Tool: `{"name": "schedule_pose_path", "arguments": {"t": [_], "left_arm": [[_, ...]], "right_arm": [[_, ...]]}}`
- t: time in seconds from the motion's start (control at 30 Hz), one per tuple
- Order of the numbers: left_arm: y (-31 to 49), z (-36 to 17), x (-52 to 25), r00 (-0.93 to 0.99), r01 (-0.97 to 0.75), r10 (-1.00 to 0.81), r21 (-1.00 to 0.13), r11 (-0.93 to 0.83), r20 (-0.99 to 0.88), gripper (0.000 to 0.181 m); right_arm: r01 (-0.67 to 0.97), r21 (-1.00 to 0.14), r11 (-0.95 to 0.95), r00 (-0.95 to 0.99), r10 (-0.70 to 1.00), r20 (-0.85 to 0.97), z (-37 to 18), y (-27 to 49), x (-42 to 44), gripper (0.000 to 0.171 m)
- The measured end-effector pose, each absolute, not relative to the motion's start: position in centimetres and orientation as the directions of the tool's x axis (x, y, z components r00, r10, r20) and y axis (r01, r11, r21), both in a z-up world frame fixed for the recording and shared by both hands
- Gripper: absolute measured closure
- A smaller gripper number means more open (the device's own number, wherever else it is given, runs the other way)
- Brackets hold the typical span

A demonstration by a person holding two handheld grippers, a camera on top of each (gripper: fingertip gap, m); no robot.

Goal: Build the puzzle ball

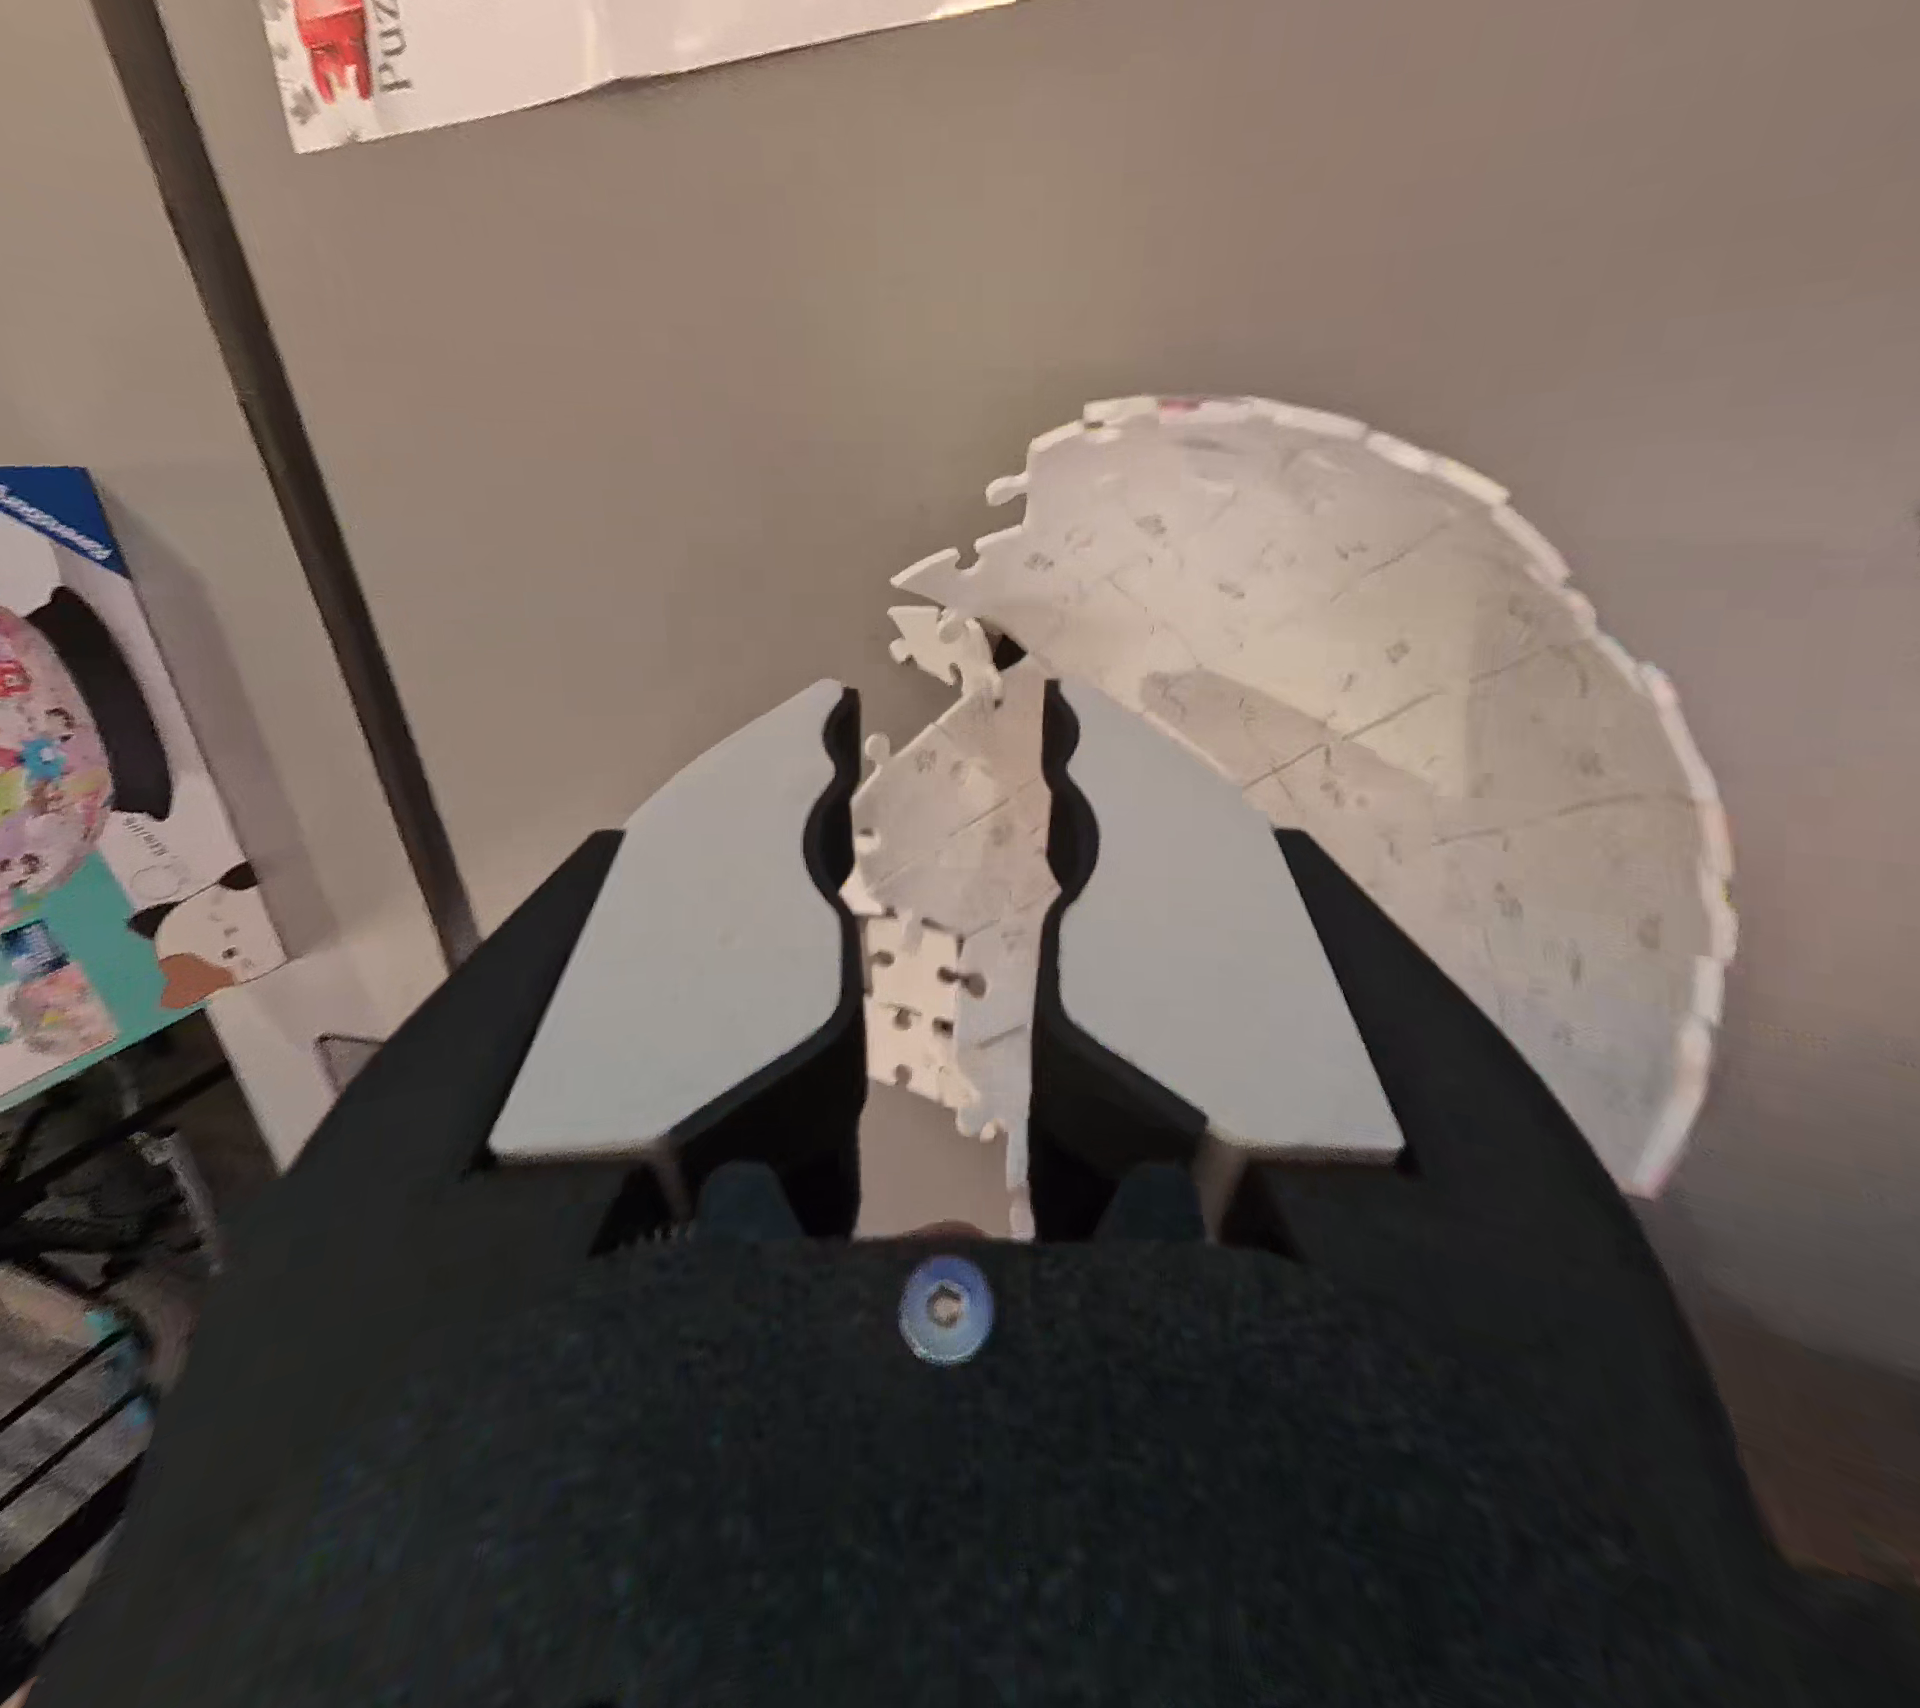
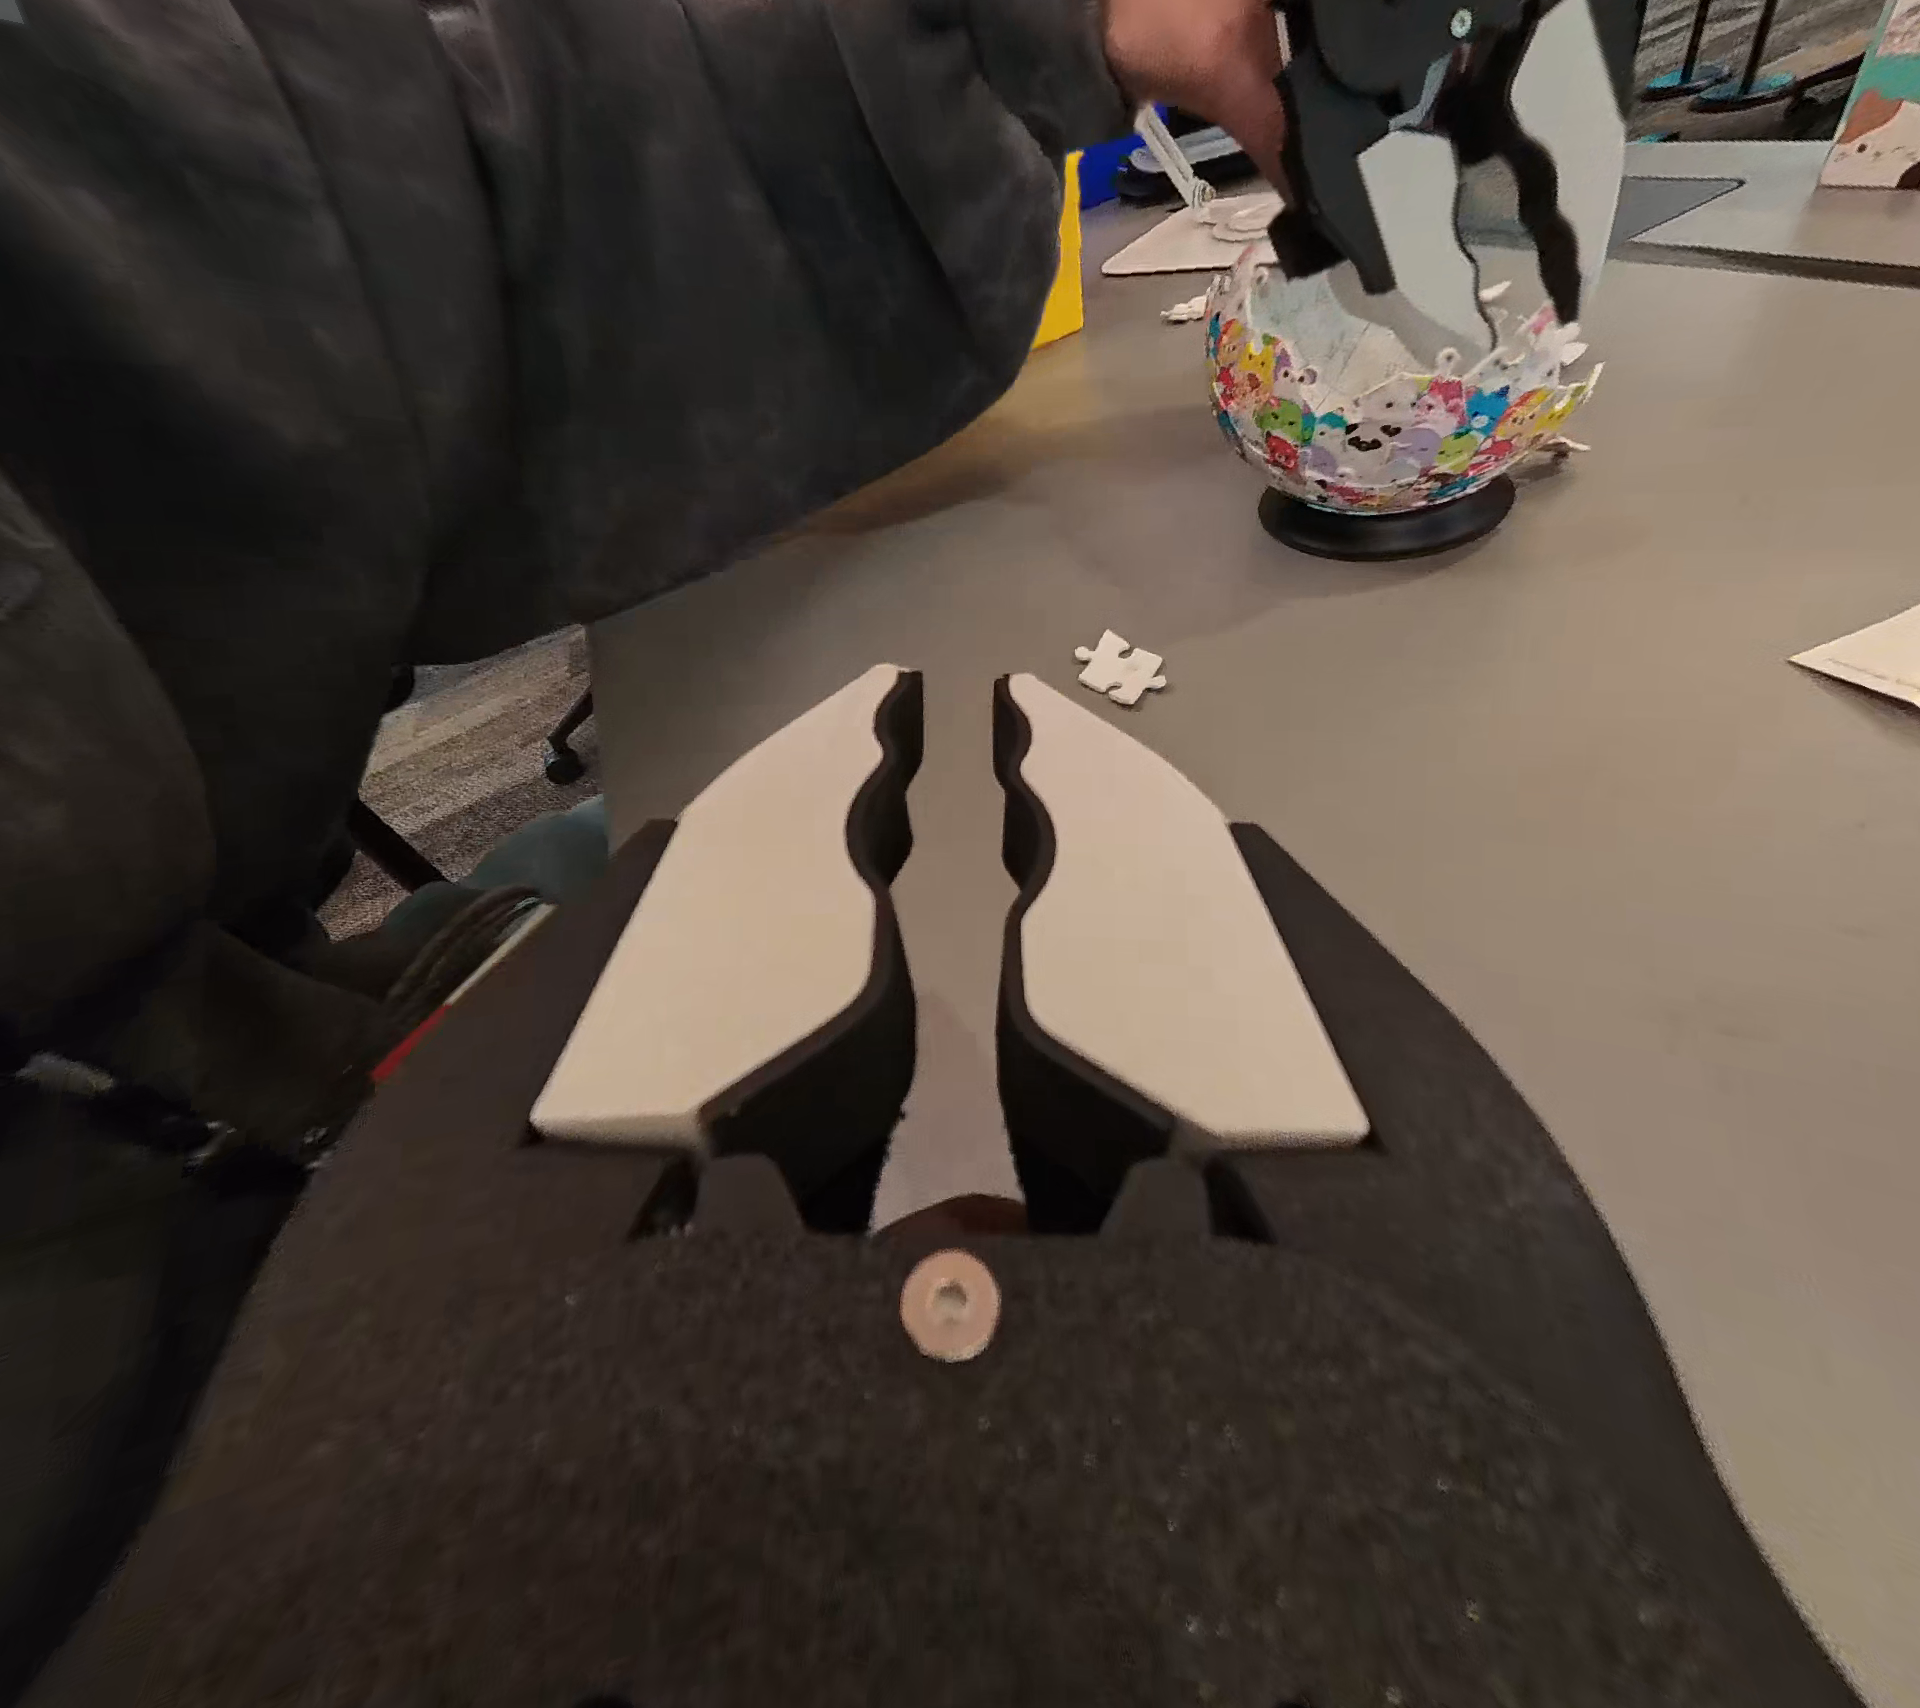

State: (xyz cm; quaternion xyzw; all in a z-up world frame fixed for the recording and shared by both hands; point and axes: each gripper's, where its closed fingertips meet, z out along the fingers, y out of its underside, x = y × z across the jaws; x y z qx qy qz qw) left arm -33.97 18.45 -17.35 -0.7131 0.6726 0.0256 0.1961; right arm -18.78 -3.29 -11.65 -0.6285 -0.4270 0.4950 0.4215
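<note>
- The left gripper (image 2: 1496, 297) reaches down into the half-built puzzle ball (image 2: 1382, 422), its jaws closed on the jagged rim.
- The ball sits on a black stand (image 2: 1387, 520) far across the grey table (image 2: 1455, 827).
- The right gripper (image 2: 958, 682) hovers near, slightly parted and empty, a loose white piece (image 2: 1120, 667) just right of its tips.

Half a puzzle ball (image 2: 1382, 422) on its black stand (image 2: 1387, 520)

The left gripper (image 2: 1496, 308) reaches into the colourful bowl. The right gripper (image 2: 958, 702), a little apart and empty, hangs near one white piece (image 2: 1120, 667) on the grey table (image 2: 1455, 827).
</note>
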Motion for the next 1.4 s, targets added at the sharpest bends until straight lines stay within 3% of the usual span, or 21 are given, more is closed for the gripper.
{"name": "schedule_pose_path", "arguments": {"t": [0.37,0.67,1.4], "left_arm": [[18.2,-19.9,-34.7,0.112,-0.984,-0.953,-0.167,-0.067,-0.281,0.155],[18.6,-19.6,-34.5,0.061,-0.995,-0.947,-0.09,-0.034,-0.315,0.173],[16.7,-16.6,-34.9,0.088,-0.977,-0.95,-0.21,-0.024,-0.3,0.18]], "right_arm": [[0.108,-0.944,-0.313,0.114,0.947,-0.301,-11.6,-3.6,-18.7,0.157],[0.138,-0.942,-0.306,0.098,0.951,-0.294,-12.0,-4.1,-19.0,0.157],[0.142,-0.929,-0.343,0.079,0.939,-0.334,-12.2,-4.2,-19.2,0.154]]}}
